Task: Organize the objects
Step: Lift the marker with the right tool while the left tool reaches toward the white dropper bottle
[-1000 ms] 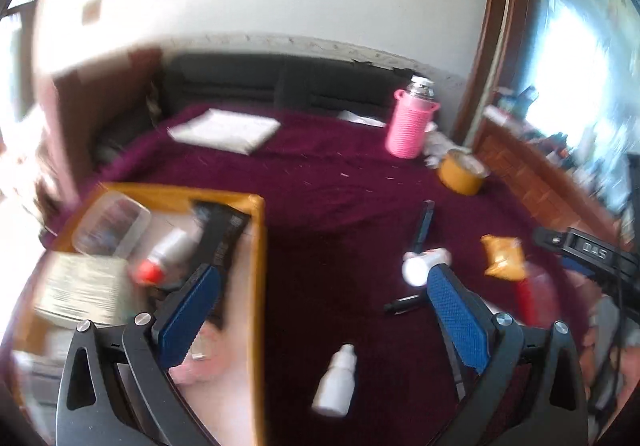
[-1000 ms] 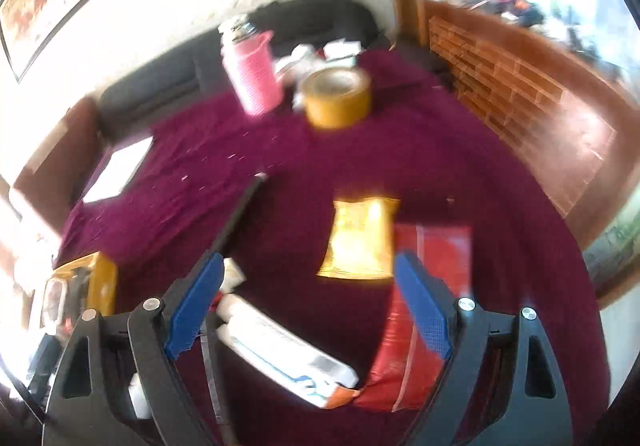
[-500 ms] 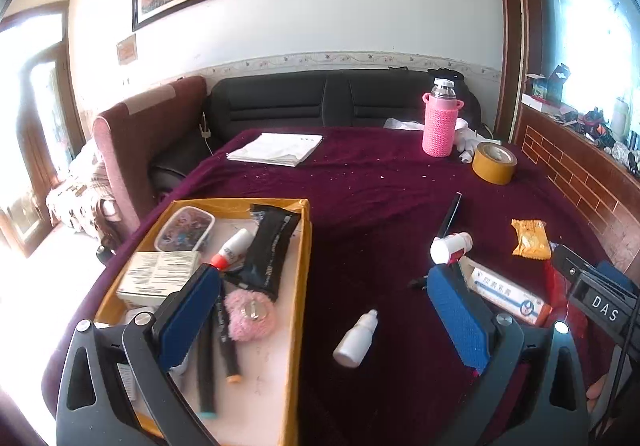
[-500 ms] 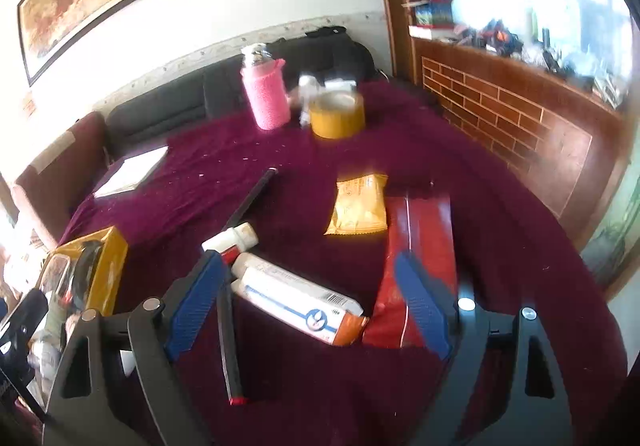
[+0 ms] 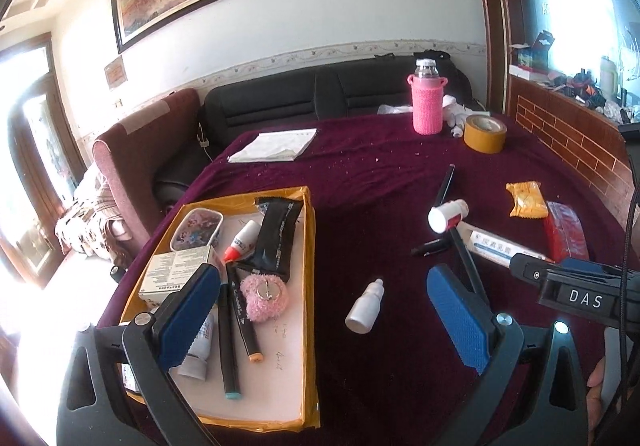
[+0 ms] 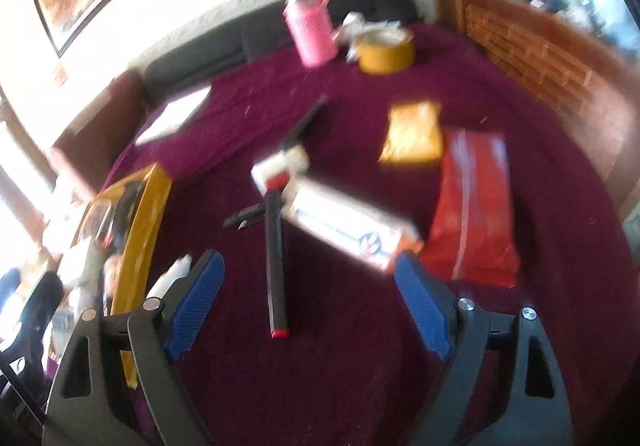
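A yellow-rimmed tray (image 5: 307, 286) on the maroon table holds a black pouch (image 5: 276, 238), markers, a pink puff, a box and a small tin. My left gripper (image 5: 320, 318) is open and empty above the tray's right rim. A small white dropper bottle (image 5: 365, 306) lies between its fingers' line of sight. My right gripper (image 6: 310, 302) is open and empty over a black marker with a red end (image 6: 275, 270). Beyond it lie a white tube box (image 6: 352, 230), a white bottle (image 6: 280, 165), a red packet (image 6: 476, 205) and an orange packet (image 6: 412, 133).
A pink-sleeved bottle (image 5: 428, 101) and a roll of yellow tape (image 5: 485, 133) stand at the table's far side, with a white notepad (image 5: 276, 145) to the left. A dark sofa runs behind the table. The right gripper's body (image 5: 576, 286) shows at the right.
The left view has steadied and drawn back slightly over the tray. The right gripper has moved left and lower toward the red-ended marker; its view is blurred by motion.
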Tool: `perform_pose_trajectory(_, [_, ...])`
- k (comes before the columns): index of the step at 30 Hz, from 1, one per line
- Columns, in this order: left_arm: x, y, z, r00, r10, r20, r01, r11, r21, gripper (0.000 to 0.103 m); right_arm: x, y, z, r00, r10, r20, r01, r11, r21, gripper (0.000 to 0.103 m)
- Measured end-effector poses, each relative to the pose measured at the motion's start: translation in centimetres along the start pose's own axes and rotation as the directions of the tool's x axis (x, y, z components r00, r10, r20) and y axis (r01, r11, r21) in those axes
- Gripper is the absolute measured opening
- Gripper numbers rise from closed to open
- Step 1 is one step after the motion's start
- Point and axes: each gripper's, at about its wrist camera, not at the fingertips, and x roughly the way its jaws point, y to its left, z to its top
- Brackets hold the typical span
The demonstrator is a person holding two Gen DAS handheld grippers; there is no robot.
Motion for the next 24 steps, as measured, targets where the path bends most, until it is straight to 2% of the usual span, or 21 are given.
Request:
perform_pose_trajectory(6, [1.7,1.0,-0.6,0.997,-0.025,-0.079,0.022,0.999,-0.038,0.102,2.9,1.7,-0.3,0.994,0.011,-0.105,-0.018,0.997,-0.07,0.087])
perform_pose_trajectory(9, [2.0,2.4,-0.8,0.995,-0.038,-0.093,0.032,0.997,-0.07,0.102,3.9,2.9,-0.2,0.992,-0.041,-0.121,0.025,0.991,-0.129,0.076])
perform_pose_trajectory(15, [2.4,7.0,-1.3,0.993,-0.08,-0.091,0.061,0.979,-0.194,0.102,6.7,3.5,1.1,0.979,-0.121,-0.164,0.093,0.981,-0.17,0.071])
perform_pose_trajectory(18, [2.6,8.0,-1.4,0.989,-0.114,-0.089,0.091,0.968,-0.233,0.102,8.2,4.1,1.6,0.972,-0.149,-0.184,0.114,0.976,-0.188,0.07])
perform_pose_trajectory(19, [2.7,8.0,-1.4,0.988,-0.125,-0.09,0.101,0.967,-0.233,0.102,8.7,4.3,1.8,0.97,-0.152,-0.188,0.115,0.974,-0.195,0.063])
perform_pose_trajectory(21, [2.9,7.4,-1.3,0.984,-0.149,-0.098,0.126,0.97,-0.21,0.102,9.9,4.6,2.0,0.965,-0.14,-0.22,0.096,0.975,-0.2,0.042])
perform_pose_trajectory(22, [2.9,6.9,-1.3,0.982,-0.157,-0.103,0.135,0.972,-0.192,0.102,10.5,4.6,2.0,0.959,-0.141,-0.244,0.093,0.975,-0.2,0.023])
perform_pose_trajectory(23, [3.0,6.2,-1.3,0.981,-0.163,-0.107,0.144,0.975,-0.169,0.102,10.4,4.5,2.1,0.961,-0.163,-0.225,0.115,0.971,-0.21,0.013])
perform_pose_trajectory(24, [3.1,5.3,-1.2,0.979,-0.173,-0.111,0.157,0.978,-0.137,0.102,10.3,4.3,2.1,0.957,-0.172,-0.233,0.123,0.969,-0.213,0.012])
